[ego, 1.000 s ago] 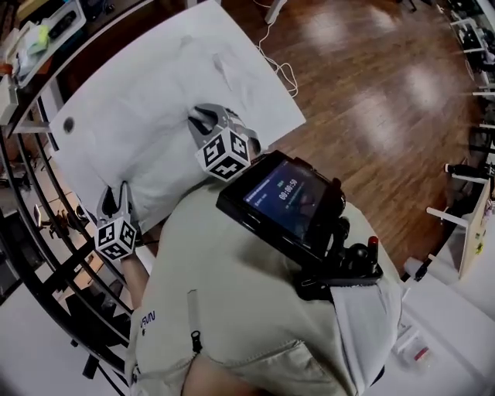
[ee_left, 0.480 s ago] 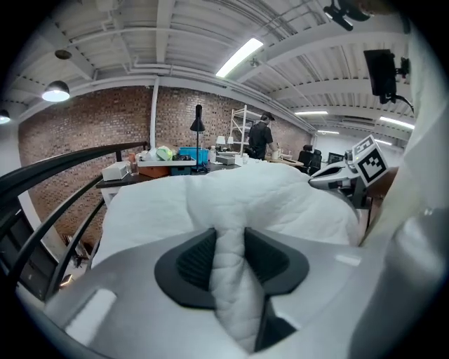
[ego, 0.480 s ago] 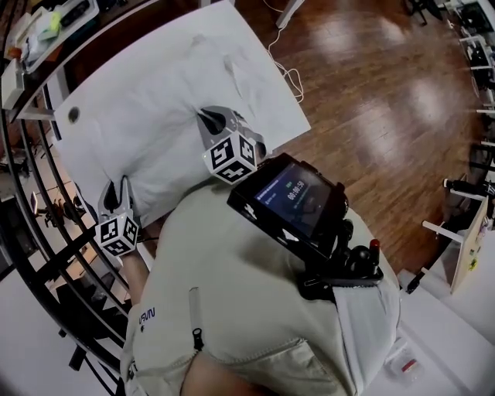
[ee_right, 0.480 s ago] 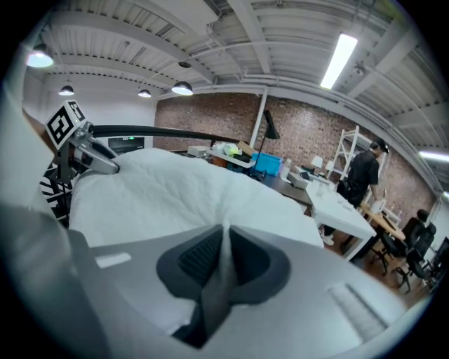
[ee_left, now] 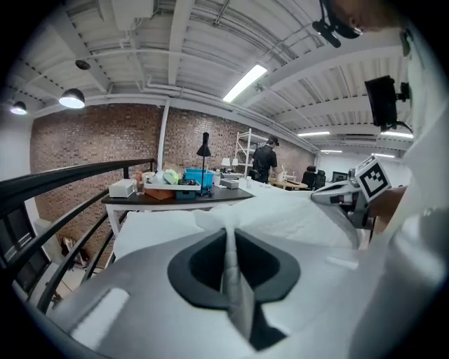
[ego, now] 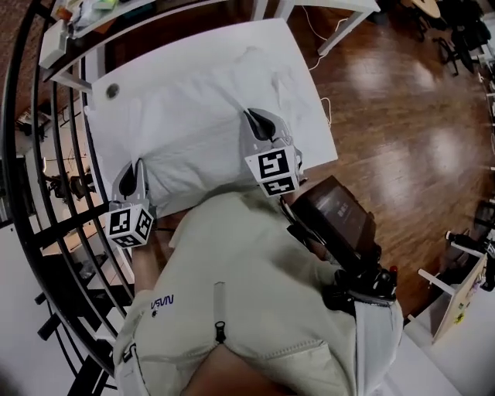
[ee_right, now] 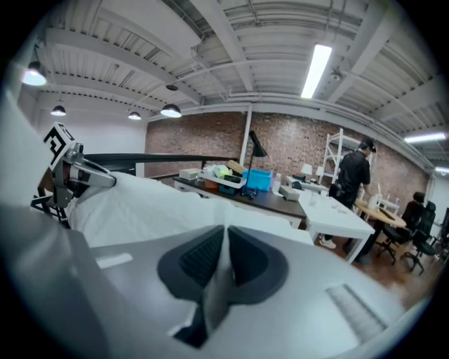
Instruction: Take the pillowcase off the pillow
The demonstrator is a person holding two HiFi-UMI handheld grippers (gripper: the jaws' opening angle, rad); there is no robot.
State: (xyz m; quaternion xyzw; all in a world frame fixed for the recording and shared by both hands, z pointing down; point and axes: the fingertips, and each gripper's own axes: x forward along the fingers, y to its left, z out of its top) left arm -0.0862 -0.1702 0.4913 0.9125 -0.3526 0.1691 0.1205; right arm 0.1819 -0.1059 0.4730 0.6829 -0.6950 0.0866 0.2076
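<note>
A white pillow in its white pillowcase [ego: 209, 116] lies on a white table [ego: 116, 128]. My left gripper [ego: 138, 168] sits at the pillow's near left corner. In the left gripper view its jaws [ee_left: 226, 235] are closing, with a fold of pillowcase fabric [ee_left: 216, 219] pinched between them. My right gripper [ego: 254, 117] is at the near right corner. Its jaws [ee_right: 224, 235] stand pressed together on a thin ridge of the same white fabric [ee_right: 140, 207]. Each gripper shows in the other's view, the right one [ee_left: 340, 200] and the left one [ee_right: 74, 168].
A black curved railing [ego: 46, 193] runs along the left. A cluttered desk [ego: 85, 15] stands beyond the table. Wooden floor [ego: 402, 116] with a white cable [ego: 321, 108] lies to the right. A person [ee_right: 354, 175] stands by far shelves, near another white table [ee_right: 337, 214].
Both grippers' jaws have come together on the pillowcase at the pillow's near edge. The head camera has shifted, so the table now sits higher and more centred.
</note>
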